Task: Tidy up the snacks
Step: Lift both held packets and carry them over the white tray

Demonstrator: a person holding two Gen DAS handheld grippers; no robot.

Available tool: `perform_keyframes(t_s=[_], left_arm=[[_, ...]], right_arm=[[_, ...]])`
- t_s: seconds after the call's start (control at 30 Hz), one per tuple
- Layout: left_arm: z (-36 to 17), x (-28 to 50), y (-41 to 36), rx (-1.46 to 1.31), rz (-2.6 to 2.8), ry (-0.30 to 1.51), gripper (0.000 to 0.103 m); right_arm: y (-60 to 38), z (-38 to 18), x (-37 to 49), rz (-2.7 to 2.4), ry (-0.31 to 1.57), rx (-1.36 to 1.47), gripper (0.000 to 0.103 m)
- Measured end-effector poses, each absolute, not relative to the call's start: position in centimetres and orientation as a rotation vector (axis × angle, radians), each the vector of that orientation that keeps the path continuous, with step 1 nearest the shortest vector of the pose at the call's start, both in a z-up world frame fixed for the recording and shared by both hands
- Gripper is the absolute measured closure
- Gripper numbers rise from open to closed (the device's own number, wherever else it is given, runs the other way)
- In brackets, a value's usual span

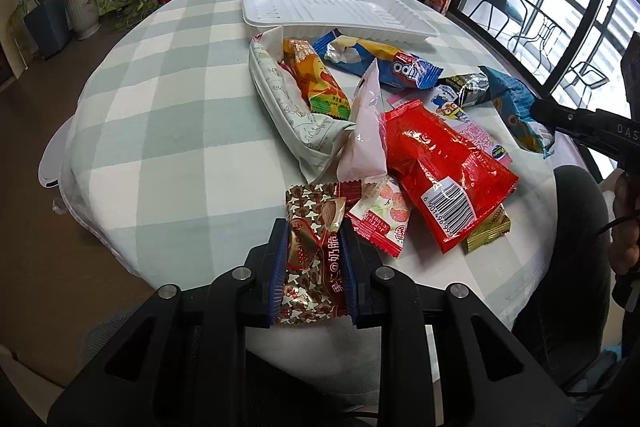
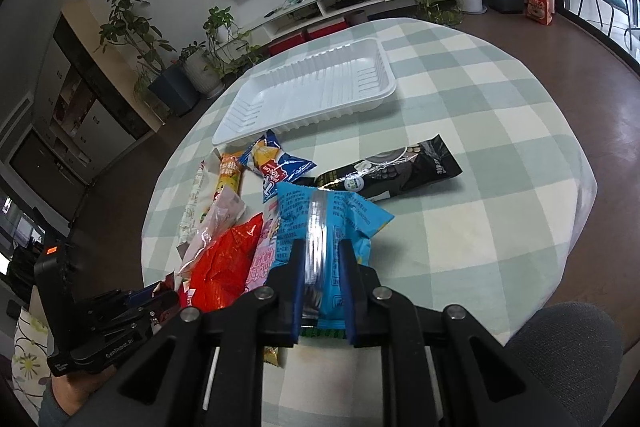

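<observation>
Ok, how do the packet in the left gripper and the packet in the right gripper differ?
The left gripper is shut on a brown and gold foil snack packet printed with a mushroom pattern; the right gripper is shut on a light blue snack packet with a clear seam down its back. The blue packet looks larger and puffier than the brown one. Both are sealed and pinched between blue pads, and neither is in the white tray yet.

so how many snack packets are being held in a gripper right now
2: brown patterned foil packet in the left gripper, light blue plastic packet in the right gripper.
</observation>
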State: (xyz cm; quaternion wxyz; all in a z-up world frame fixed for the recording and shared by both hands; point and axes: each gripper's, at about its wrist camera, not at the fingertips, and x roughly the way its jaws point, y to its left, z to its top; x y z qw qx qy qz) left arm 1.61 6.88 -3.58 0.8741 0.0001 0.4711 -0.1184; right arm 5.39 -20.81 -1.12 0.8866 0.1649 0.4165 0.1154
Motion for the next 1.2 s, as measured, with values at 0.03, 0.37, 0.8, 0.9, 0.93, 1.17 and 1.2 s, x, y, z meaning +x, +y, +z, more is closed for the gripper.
perform_keyframes(t_s=[0.03, 0.37, 0.8, 0.9, 0.93, 1.17, 1.2], left_arm=[[-3.3, 1.6, 7.0, -0.003, -0.248, 0.979, 0.081], [0.6, 4.1, 7.1, -0.009, -0.261, 0.915, 0.081], [5.7, 13.8, 5.0, 0.069, -0.299, 0.829, 0.081], [6.4, 16.8, 4.7, 0.079, -0.305, 0.822, 0.081], [6.6, 17.9, 4.5, 0.085, -0.307, 0.820, 0.081], [6.0, 26.2, 3.6, 0.131, -0.300, 0.848, 0.081], [5.5, 27.4, 3.5, 0.127, -0.301, 0.860, 0.081]], right_arm=[[-20.8, -1.0, 5.5, 0.239, 0.864, 0.339, 0.086], [-19.6, 1.6, 7.4, 0.207, 0.802, 0.220, 0.086], [-16.4, 4.7, 13.2, 0.220, 0.725, 0.067, 0.086], [-15.8, 5.0, 15.1, 0.222, 0.715, 0.039, 0.086], [-15.7, 5.1, 15.9, 0.220, 0.716, 0.031, 0.086], [-15.2, 4.6, 21.4, 0.215, 0.733, -0.004, 0.087], [-15.2, 4.4, 22.3, 0.212, 0.740, -0.008, 0.087]])
